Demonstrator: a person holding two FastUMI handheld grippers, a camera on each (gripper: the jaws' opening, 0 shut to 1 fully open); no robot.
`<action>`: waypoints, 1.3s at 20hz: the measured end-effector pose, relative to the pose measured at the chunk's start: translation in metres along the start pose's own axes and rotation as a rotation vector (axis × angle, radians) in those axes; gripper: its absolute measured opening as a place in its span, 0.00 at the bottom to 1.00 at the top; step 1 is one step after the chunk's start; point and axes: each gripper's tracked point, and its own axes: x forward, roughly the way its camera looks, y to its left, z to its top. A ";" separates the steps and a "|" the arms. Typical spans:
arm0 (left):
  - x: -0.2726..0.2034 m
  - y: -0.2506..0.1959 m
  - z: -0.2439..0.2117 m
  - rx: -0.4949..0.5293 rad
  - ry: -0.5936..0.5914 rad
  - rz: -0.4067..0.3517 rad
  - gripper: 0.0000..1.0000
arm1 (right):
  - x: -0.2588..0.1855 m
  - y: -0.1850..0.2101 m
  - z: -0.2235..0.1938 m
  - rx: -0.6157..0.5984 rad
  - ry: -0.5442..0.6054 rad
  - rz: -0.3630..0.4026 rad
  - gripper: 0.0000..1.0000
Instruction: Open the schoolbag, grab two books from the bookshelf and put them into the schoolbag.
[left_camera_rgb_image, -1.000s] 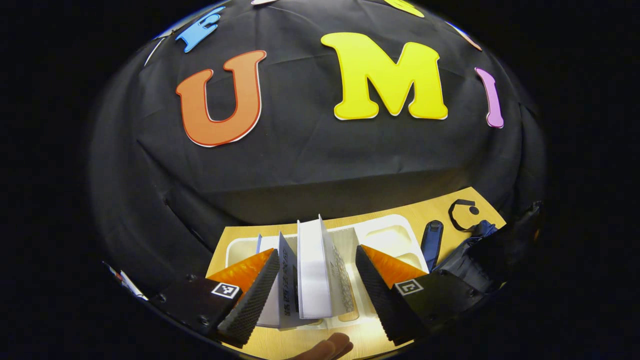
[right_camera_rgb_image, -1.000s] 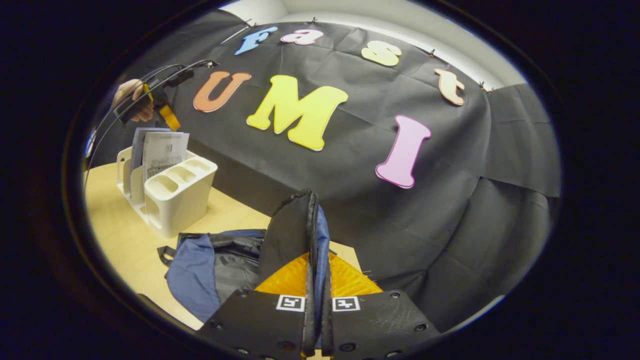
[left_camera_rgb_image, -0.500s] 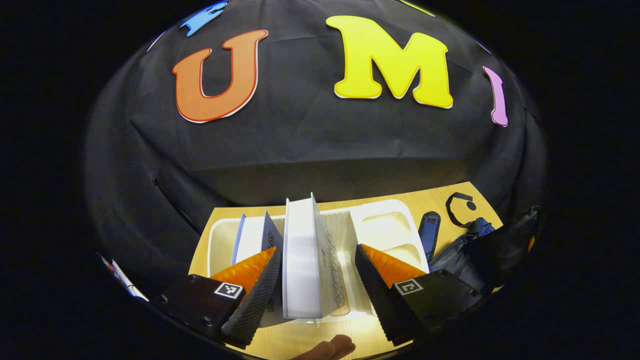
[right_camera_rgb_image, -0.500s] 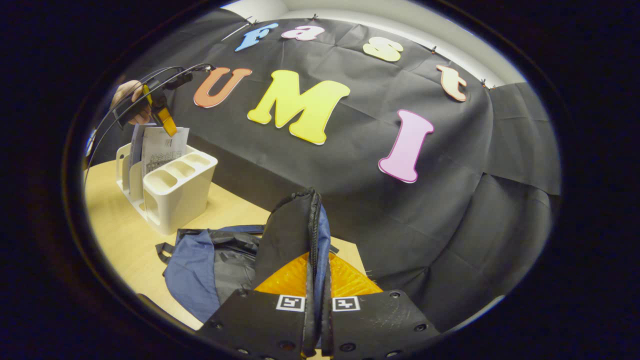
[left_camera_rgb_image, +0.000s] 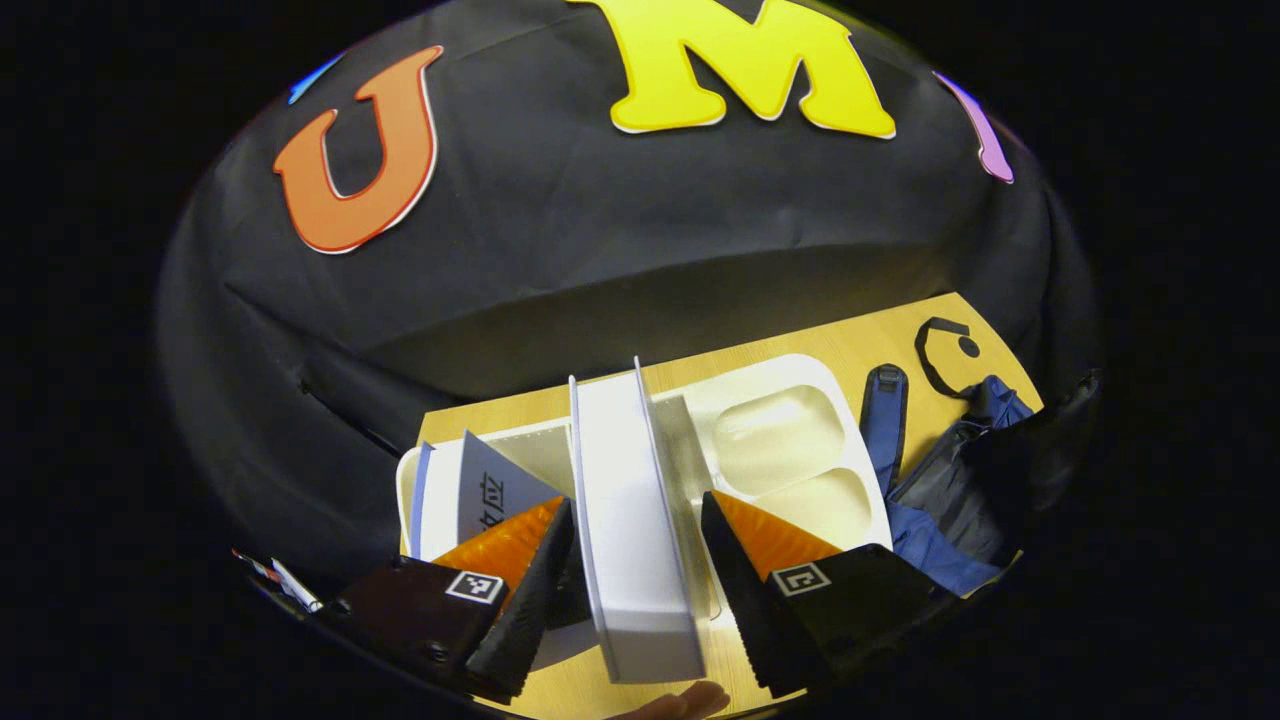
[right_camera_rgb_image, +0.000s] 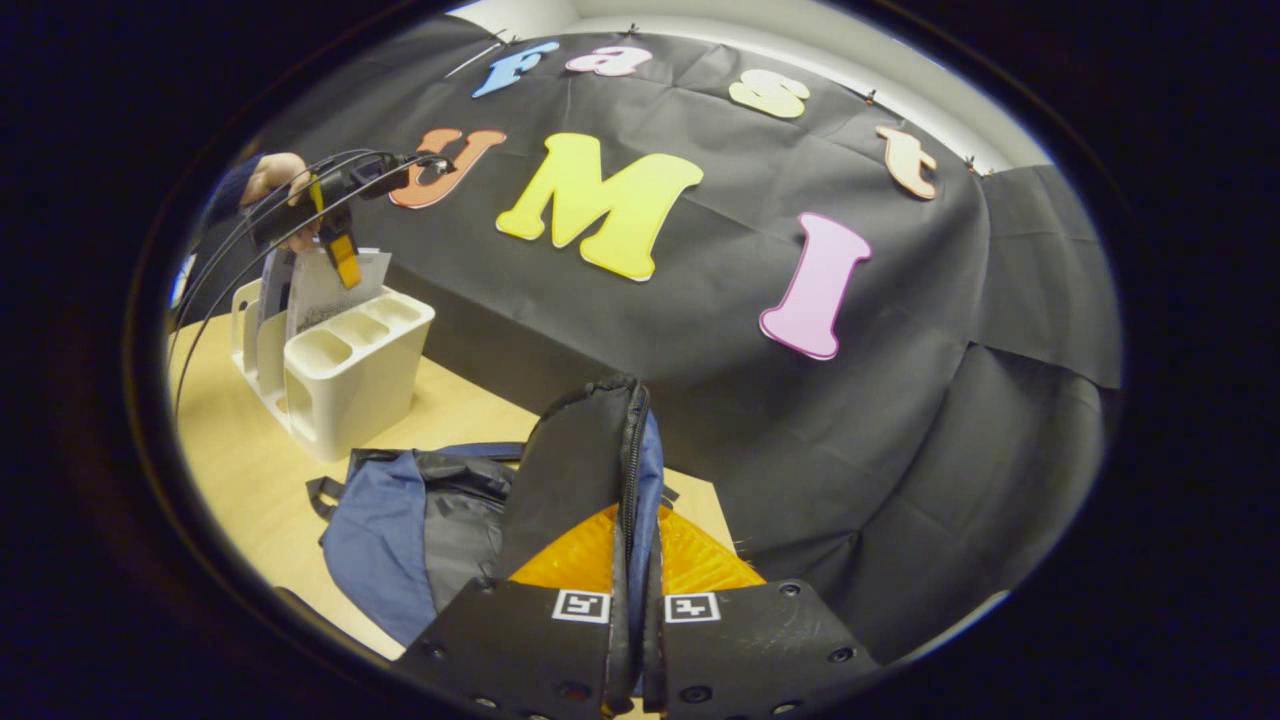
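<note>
Now white book upright between spread left gripper fingers, untouched, in bookshelf; right gripper clamps schoolbag flap.

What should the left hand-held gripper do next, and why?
Probably close on the white book. The left hand-held gripper is open with one finger on each side of that book, which stands upright in the rack, with gaps still visible. The right hand-held gripper is shut on the bag's flap, holding it up, so the bag looks ready.
</note>
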 end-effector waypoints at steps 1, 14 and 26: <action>0.003 -0.002 -0.001 0.005 0.016 -0.001 0.81 | 0.001 -0.001 0.000 0.003 0.000 0.001 0.05; 0.012 -0.012 -0.011 -0.021 0.131 0.003 0.52 | 0.009 -0.013 -0.019 0.044 0.013 0.030 0.05; -0.098 0.008 -0.034 -0.201 -0.057 -0.017 0.47 | 0.007 -0.015 -0.025 0.078 0.014 0.017 0.05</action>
